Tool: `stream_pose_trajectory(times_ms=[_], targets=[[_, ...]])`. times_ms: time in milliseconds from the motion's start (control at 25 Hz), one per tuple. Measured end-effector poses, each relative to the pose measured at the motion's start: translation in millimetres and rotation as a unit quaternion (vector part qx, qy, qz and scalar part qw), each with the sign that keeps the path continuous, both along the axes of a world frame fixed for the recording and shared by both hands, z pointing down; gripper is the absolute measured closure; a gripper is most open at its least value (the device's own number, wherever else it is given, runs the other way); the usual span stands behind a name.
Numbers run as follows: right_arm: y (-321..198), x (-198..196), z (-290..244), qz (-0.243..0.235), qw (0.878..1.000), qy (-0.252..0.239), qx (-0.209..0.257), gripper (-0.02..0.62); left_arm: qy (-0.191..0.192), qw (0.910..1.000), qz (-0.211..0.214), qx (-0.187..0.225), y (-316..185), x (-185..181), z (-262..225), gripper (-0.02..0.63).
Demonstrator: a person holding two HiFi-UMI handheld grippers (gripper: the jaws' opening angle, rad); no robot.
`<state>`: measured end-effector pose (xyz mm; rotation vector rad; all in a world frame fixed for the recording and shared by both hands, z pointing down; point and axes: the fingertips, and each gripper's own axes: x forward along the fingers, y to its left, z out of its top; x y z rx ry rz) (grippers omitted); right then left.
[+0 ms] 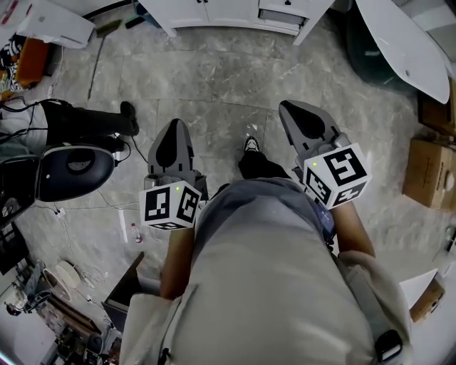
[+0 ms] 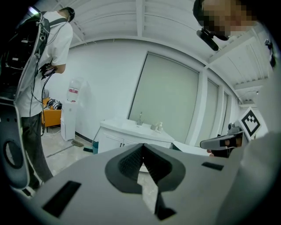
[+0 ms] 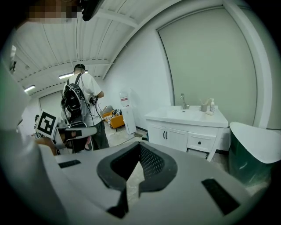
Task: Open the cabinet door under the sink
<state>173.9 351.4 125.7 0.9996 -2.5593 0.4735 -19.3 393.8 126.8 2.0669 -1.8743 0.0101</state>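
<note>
The white sink cabinet stands across the room, its two doors shut, with a pair of dark handles at their seam and a drawer to the right. It also shows in the left gripper view as the cabinet and at the head view's top edge as the cabinet. My left gripper and right gripper are held at waist height, well short of it. Both the left gripper and the right gripper have their jaws closed together with nothing between them.
A person with a backpack stands to the left near a water dispenser. A white-rimmed green tub sits right of the cabinet. Cardboard boxes lie at the right; a black seat and cables crowd the left floor.
</note>
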Motion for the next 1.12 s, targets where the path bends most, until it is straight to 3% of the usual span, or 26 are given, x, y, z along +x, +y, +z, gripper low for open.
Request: stream_pose_trajectory(times_ms=[640,1120], targets=[[-97,-12,11,-0.023,1.000,-0.019,-0.007,0.586,-0.012,0.9998,-0.016,0.000,-92,2,3,0.604],[-183,-74,19,-0.002,1.000,-0.022,-0.006,0.586,0.003,0.9998,0.018,-0.011,-191,-38,23,0.604]])
